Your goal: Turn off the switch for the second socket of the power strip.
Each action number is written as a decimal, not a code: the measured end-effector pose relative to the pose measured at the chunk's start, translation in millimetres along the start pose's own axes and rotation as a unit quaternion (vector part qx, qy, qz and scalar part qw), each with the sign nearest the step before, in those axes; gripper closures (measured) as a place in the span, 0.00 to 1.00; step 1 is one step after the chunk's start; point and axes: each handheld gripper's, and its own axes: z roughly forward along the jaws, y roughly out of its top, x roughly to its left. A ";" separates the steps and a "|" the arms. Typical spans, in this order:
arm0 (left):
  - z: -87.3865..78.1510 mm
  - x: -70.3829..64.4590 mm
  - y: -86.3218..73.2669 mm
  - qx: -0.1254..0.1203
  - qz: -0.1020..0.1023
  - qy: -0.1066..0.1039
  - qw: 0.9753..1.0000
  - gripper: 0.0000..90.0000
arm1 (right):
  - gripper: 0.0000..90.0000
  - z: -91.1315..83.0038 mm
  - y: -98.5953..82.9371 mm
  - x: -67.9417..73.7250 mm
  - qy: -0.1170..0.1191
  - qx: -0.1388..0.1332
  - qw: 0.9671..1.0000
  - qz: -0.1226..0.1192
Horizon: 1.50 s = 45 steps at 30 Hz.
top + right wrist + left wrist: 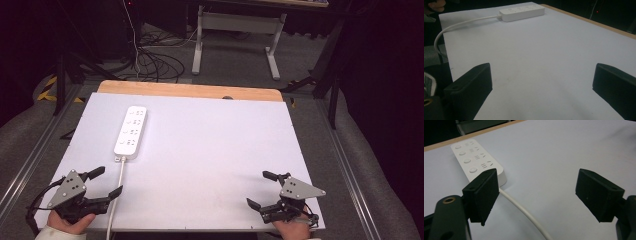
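A white power strip lies at the left back of the white table top, its white cord running toward the front edge. My left gripper rests at the front left corner, open and empty, with the cord passing just beside its jaws. In the left gripper view the strip lies ahead and the cord runs between the wide-apart jaws. My right gripper sits at the front right, open and empty. Far off in the right gripper view lies the strip with its cord.
A wooden strip edges the table's far side. Beyond it stand a white-legged desk frame and loose cables on the floor. Metal rails flank the table on both sides.
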 end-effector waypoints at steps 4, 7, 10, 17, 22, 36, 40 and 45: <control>-1.0 -0.2 0.6 0.000 0.001 0.007 1.000 0.22 | 0.04 0.2 0.0 0.4 0.001 0.001 1.000 0.000; -2.5 -0.4 1.3 -0.002 0.005 0.018 1.000 0.21 | 0.04 1.2 -0.5 0.3 0.006 0.002 1.000 0.000; -4.4 0.9 1.8 -0.005 -0.003 0.018 1.000 0.20 | 0.04 1.9 -0.3 0.7 0.008 0.003 1.000 -0.002; -5.3 0.8 3.0 0.006 -0.003 0.016 1.000 0.20 | 0.04 2.5 -0.3 1.1 0.009 0.004 1.000 -0.004; -11.1 -0.3 6.3 0.005 -0.004 0.022 1.000 0.29 | 0.04 3.1 -0.6 1.0 0.013 0.004 1.000 -0.004; -15.0 2.8 11.1 0.016 -0.011 0.006 1.000 0.40 | 0.04 4.1 -0.7 1.1 0.016 0.006 1.000 -0.003; -17.7 8.8 14.7 0.029 -0.028 -0.017 0.999 0.45 | 0.04 4.2 -0.9 0.9 0.018 0.005 1.000 -0.002; -19.0 10.6 20.4 0.025 -0.017 -0.001 1.000 0.45 | 0.04 4.0 -0.9 0.6 0.020 0.004 1.000 0.000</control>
